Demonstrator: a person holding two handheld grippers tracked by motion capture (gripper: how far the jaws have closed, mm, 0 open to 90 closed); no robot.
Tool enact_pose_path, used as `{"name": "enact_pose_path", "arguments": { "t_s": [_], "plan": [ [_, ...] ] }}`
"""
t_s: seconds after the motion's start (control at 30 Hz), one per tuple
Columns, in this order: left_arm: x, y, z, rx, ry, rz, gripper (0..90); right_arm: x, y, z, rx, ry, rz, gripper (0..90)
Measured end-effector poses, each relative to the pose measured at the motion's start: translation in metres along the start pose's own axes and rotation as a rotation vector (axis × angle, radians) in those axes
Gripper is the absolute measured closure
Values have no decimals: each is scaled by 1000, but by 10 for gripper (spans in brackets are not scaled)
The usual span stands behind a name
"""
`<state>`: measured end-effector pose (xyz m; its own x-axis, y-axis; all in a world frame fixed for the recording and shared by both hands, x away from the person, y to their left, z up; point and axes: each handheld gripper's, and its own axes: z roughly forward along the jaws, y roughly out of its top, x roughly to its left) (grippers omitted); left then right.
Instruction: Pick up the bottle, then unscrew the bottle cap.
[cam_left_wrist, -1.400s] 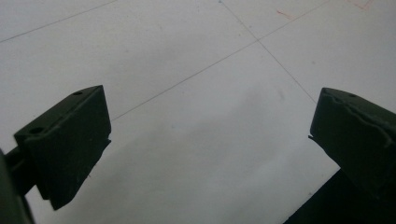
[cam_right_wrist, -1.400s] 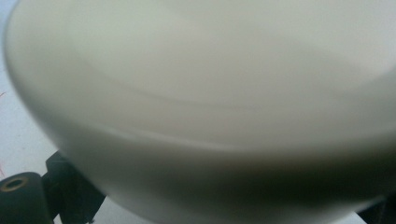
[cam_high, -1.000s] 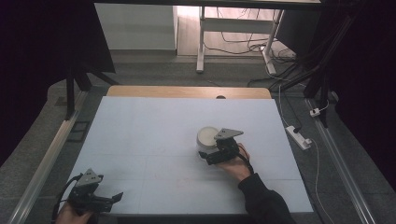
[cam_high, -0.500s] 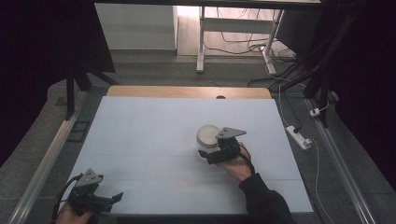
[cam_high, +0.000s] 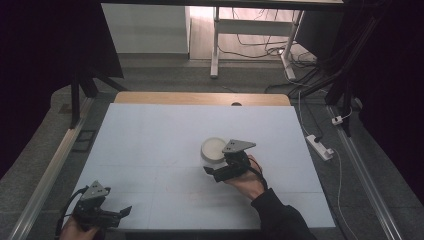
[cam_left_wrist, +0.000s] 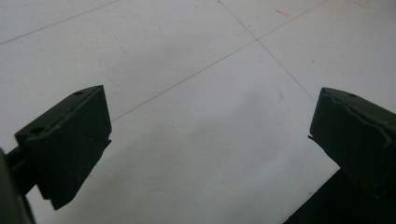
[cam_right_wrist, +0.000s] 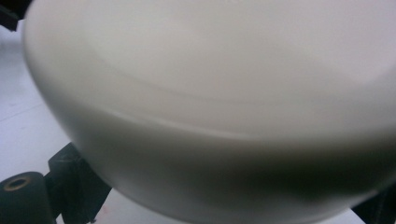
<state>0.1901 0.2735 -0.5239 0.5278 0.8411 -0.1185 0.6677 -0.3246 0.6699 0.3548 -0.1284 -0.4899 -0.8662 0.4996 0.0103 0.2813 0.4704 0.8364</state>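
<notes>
- Your right claw (cam_high: 212, 172) is at the near side of the bowl (cam_high: 214, 151), which sits near the middle of the surface (cam_high: 150, 145), a little right of centre.
- In the high view the claw's tip meets the bowl's near-left wall; your hand (cam_high: 246, 181) is just behind it, and the grey plate covers part of the bowl's right rim.
- In the right gripper view the bowl (cam_right_wrist: 210, 102) bulges right up against the camera, white and blurred, with a black jaw showing under its lower left and another at the lower right corner.
- The jaws stand on either side of the bowl's wall, but you cannot tell from these views whether they press on it.
- Your left claw (cam_high: 117, 214) is at the near left corner of the surface, well apart from the bowl.
- In the left gripper view its jaws are spread wide, with bare white surface between them and nothing in their hold.
</notes>
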Motion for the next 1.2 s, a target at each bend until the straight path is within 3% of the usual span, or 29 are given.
{"name": "enact_pose_path", "arguments": {
  "t_s": [0.57, 1.2],
  "plan": [
    [-2, 0, 0, 6, 1, 14, 8, 31, 8, 4, 2, 67, -48, 66],
    [2, 0, -1, -12, -21, -9, 0, 35, 8, 3, 0, 71, -56, 66]
  ]
}}
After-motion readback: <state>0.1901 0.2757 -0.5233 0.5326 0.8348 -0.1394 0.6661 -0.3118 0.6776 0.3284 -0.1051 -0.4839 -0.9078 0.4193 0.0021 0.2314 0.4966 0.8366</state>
